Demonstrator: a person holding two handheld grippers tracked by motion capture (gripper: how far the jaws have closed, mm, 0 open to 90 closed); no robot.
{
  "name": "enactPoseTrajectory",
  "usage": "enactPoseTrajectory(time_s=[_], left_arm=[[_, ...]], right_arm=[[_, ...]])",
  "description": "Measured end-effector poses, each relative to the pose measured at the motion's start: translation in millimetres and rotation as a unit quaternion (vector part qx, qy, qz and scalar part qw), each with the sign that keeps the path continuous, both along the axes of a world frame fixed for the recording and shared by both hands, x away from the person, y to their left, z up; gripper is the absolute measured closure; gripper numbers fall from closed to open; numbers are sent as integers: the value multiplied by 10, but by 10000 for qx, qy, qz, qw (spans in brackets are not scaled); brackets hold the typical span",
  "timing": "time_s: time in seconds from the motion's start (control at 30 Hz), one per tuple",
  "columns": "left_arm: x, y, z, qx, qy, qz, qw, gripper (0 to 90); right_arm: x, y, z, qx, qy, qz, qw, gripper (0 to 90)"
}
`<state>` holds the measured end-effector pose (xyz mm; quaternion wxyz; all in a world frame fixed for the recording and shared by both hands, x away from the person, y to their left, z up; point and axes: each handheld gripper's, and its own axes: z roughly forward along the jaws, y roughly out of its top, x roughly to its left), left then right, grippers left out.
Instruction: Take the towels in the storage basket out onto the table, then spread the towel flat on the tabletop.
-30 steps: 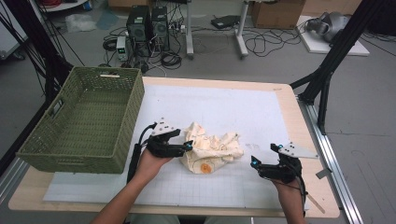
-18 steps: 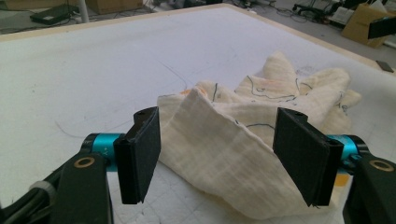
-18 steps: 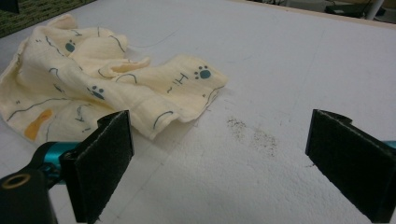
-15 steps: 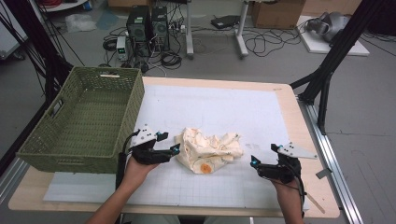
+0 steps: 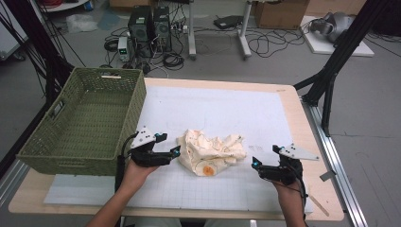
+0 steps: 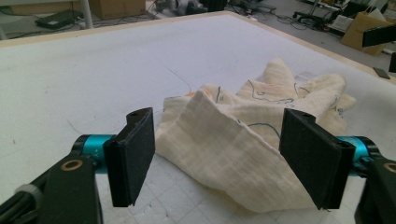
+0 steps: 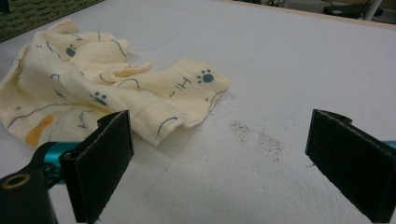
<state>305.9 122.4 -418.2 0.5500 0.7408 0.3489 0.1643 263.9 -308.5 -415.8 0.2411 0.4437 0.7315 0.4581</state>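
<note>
Near the front edge of the table (image 5: pixel 302 118), about midway between its left and right edges, lies the crumpled cream cloth (image 5: pixel 213 151) on the white gridded mat (image 5: pixel 227 109). It is bunched, so its full outline and size cannot be read; folds cover most of the print. From the high view I make out one orange patch on its near side; my right gripper view adds teal paw prints and dark curved lines.

My left gripper (image 5: pixel 176 152) sits just left of the cloth, jaws wide and having just opened further. In the left gripper view the near fold of cloth (image 6: pixel 233 144) rises between the two black pads (image 6: pixel 133 154), but neither pad presses on it. The cloth's lower right corner is hidden behind the right-hand pad there, so I cannot tell whether that edge touches it.

My right gripper (image 5: pixel 255 164) rests near the front right corner of the table, apart from the cloth, jaws wide with nothing between them. In the right gripper view the cloth (image 7: pixel 93 88) lies ahead and to the left; its near edge is cut off by one pad. Faint dark specks (image 7: pixel 257 135) mark the mat between the jaws; what they are I cannot tell.

At the left edge stands the green woven basket (image 5: pixel 127 109), overhanging the table; its near wall hides the nearest part of its floor.
</note>
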Motion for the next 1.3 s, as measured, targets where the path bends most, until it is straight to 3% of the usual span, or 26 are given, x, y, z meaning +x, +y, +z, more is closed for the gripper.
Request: enactPoseTrajectory(time_s=[0.53,0.7,1.0,1.1,1.3], left_arm=[[16,-22,-52,-4,93,-6,10000,259],[17,-20,-60,-19,131,-13,9999,261],[-2,-61,-107,95,220,2,9997,267],[-29,-84,-78,41,178,-46,9998,267],[-48,-187,-63,-155,308,-147,9993,268]], right_arm=[[3,-47,9,83,-48,-17,10000,70],[31,-35,-12,40,38,24,10000,69],[35,3,10,16,-7,170,9999,70],[8,2,19,-8,-24,200,9998,70],[-11,-29,60,137,-86,199,9997,69]])
